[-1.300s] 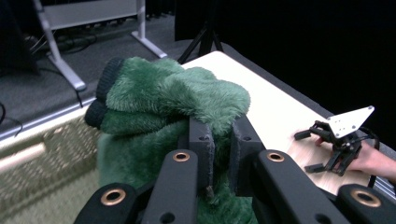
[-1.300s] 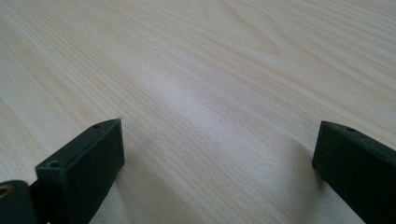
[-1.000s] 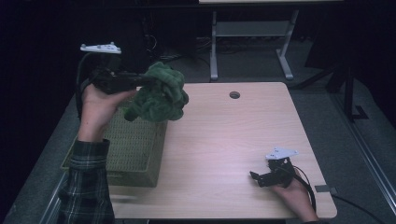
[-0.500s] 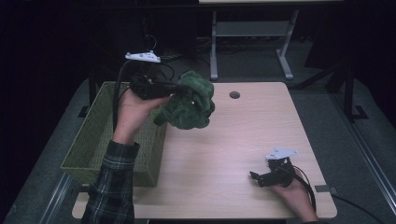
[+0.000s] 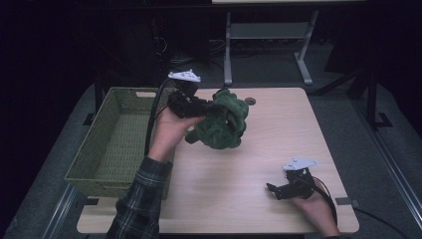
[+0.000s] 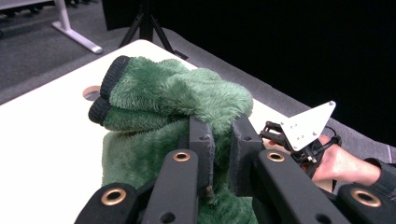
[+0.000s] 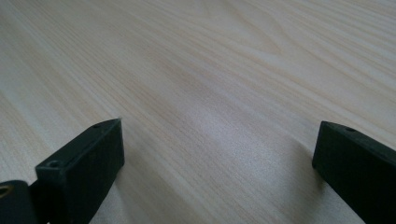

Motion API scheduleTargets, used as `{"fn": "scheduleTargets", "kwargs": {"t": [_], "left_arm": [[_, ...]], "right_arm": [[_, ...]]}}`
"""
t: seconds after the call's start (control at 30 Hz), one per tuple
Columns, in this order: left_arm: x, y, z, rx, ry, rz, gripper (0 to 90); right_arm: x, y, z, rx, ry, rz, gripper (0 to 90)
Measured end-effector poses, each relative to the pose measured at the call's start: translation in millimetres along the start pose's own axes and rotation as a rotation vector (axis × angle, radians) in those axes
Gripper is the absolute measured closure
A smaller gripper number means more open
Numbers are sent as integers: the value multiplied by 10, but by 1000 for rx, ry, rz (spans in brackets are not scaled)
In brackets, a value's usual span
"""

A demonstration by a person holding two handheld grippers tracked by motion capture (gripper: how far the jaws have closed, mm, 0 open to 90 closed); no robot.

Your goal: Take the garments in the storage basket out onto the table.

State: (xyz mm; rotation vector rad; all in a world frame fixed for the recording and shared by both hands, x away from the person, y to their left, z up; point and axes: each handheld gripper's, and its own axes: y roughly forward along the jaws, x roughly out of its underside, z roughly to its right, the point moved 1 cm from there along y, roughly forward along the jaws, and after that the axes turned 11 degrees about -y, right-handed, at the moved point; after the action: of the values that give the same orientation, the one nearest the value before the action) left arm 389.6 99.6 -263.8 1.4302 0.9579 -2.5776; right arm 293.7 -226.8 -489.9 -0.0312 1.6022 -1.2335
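Left gripper (image 5: 211,107) clamped fold of green fleece garment (image 5: 221,125), held above table (image 5: 239,189) near far edge, just right of wicker basket (image 5: 107,144) at left edge. Right gripper (image 5: 272,189) rested near front right corner, well apart.

Left gripper view: jaws nearly closed, pinched on fleece (image 6: 173,98); dark cuffs toward far edge.

Right gripper view: jaws wide apart, nothing between, bare wood (image 7: 210,84) below.

A pale wooden desk (image 5: 239,199) is carrying the scene. A woven basket (image 5: 102,149) is sitting on its left part, beside the left gripper's fingers (image 6: 201,144). The right gripper (image 5: 272,188) is resting on the bare near-right wood.
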Motion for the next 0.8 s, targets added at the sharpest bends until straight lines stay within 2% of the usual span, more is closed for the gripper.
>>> {"fn": "scheduleTargets", "kwargs": {"t": [0.3, 0.8], "left_arm": [[183, 432, 79, 42, 7, -60, 817], [630, 1028, 6, 121, -68, -157, 817]], "right_arm": [[0, 1, 0, 0, 0, 1, 19], [3, -4, -9, -2, 9, -4, 18]]}}
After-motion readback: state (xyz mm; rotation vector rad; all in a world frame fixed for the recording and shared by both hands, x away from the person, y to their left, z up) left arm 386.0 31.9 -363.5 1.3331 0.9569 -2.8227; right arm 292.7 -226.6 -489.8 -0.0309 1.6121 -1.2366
